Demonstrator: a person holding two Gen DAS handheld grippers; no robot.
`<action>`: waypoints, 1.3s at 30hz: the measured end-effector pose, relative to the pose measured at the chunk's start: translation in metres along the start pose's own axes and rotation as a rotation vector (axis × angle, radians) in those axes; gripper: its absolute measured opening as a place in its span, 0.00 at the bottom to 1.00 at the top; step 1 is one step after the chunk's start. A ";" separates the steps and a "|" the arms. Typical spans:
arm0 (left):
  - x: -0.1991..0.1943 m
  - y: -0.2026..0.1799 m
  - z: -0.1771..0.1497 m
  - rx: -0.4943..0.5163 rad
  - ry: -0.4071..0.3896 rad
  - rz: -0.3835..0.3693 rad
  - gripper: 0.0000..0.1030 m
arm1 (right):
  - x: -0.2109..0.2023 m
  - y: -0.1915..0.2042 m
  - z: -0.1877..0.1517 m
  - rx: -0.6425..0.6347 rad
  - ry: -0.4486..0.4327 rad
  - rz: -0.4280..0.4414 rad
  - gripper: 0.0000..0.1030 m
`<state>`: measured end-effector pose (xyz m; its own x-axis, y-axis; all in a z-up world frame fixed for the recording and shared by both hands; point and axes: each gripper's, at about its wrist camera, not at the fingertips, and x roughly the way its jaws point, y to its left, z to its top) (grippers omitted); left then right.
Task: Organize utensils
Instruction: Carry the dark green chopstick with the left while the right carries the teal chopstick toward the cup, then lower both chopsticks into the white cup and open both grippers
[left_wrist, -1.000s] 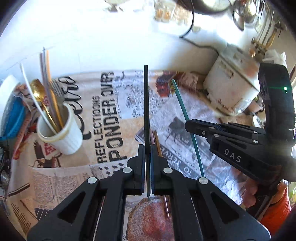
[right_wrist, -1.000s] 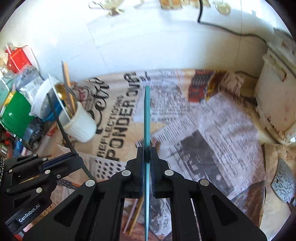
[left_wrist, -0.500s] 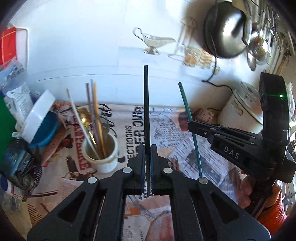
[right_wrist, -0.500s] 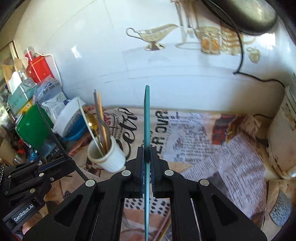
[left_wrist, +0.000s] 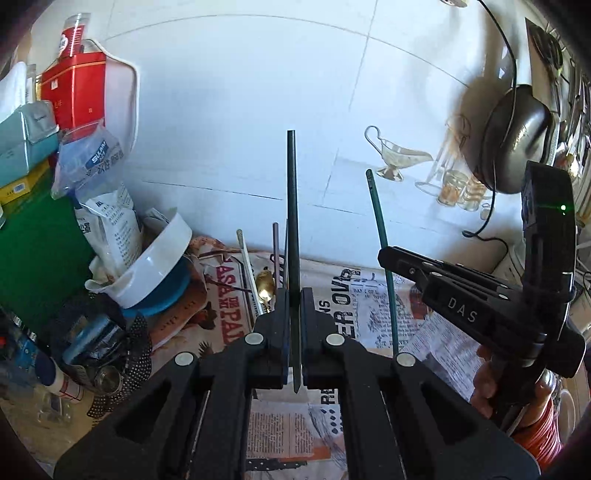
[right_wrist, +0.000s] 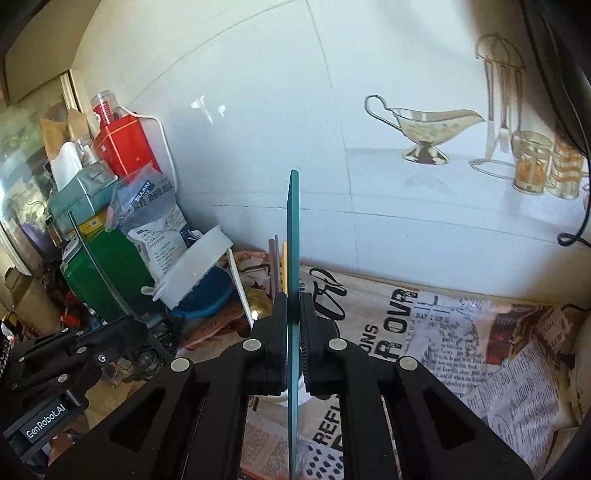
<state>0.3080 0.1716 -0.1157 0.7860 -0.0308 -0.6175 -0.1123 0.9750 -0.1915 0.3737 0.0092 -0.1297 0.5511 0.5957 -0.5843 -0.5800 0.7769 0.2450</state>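
Observation:
My left gripper (left_wrist: 294, 295) is shut on a black chopstick (left_wrist: 291, 206) that points up toward the wall. My right gripper (right_wrist: 294, 299) is shut on a teal chopstick (right_wrist: 294, 229), also upright; it shows in the left wrist view (left_wrist: 382, 251) held by the right gripper (left_wrist: 391, 258). The white utensil cup (right_wrist: 303, 387) is mostly hidden behind the jaws in both views. Its utensils stick up: a white spoon handle (left_wrist: 246, 266), a gold spoon (left_wrist: 265, 284) and brown chopsticks (right_wrist: 272, 266).
Newspaper (right_wrist: 443, 350) covers the counter. On the left stand a tilted white bowl on a blue one (left_wrist: 155, 269), bags, a green box (right_wrist: 107, 273) and a red tin (left_wrist: 74, 88). A tiled wall (left_wrist: 258, 110) is close ahead. A black pan (left_wrist: 513, 136) hangs right.
Both grippers have tilted up and moved toward the wall and left with their chopsticks. The cup has slid behind the jaws of each gripper.

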 end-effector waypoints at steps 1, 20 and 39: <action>0.000 0.004 0.003 -0.009 -0.006 0.006 0.03 | 0.004 0.003 0.003 -0.004 -0.002 0.007 0.06; 0.048 0.040 0.025 -0.089 0.026 0.027 0.03 | 0.093 0.018 0.024 -0.059 -0.030 0.000 0.06; 0.099 0.043 0.003 -0.101 0.163 0.029 0.03 | 0.112 0.016 -0.015 -0.132 0.004 -0.029 0.06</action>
<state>0.3828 0.2111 -0.1831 0.6737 -0.0463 -0.7376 -0.2004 0.9492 -0.2425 0.4176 0.0852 -0.2029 0.5665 0.5726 -0.5927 -0.6383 0.7598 0.1240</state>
